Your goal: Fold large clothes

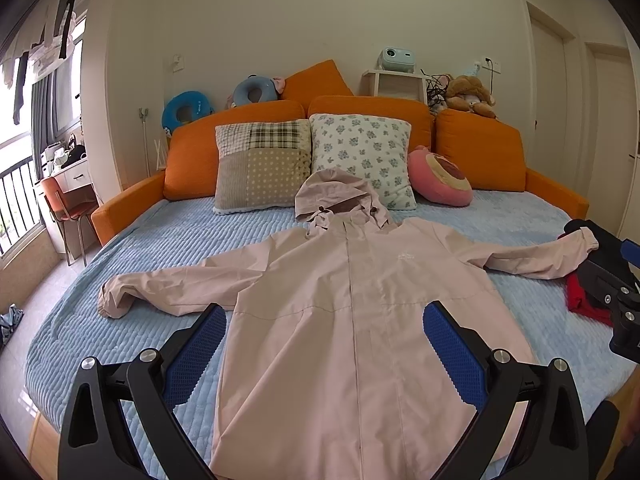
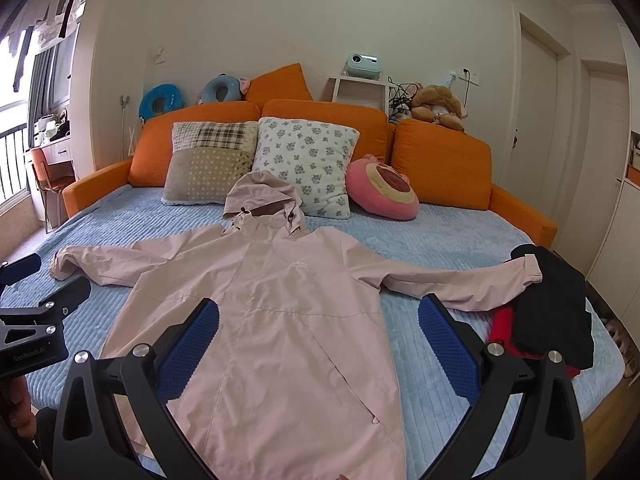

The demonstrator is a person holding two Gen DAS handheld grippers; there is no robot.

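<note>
No fold yet — we see the jacket [image 1: 352,320] flat on the bed [image 1: 160,240], sleeves out; left gripper [image 1: 324,332] and right gripper [image 2: 318,322] spread, empty — everything remains.

Looking like someone's bedroom at home: a sofa bed [image 1: 552,200] with pillows [image 1: 360,156] and plush toys [image 1: 470,96] is sitting straight ahead of the gripper, laundry [image 1: 60,24] hanging by the window off left.
</note>
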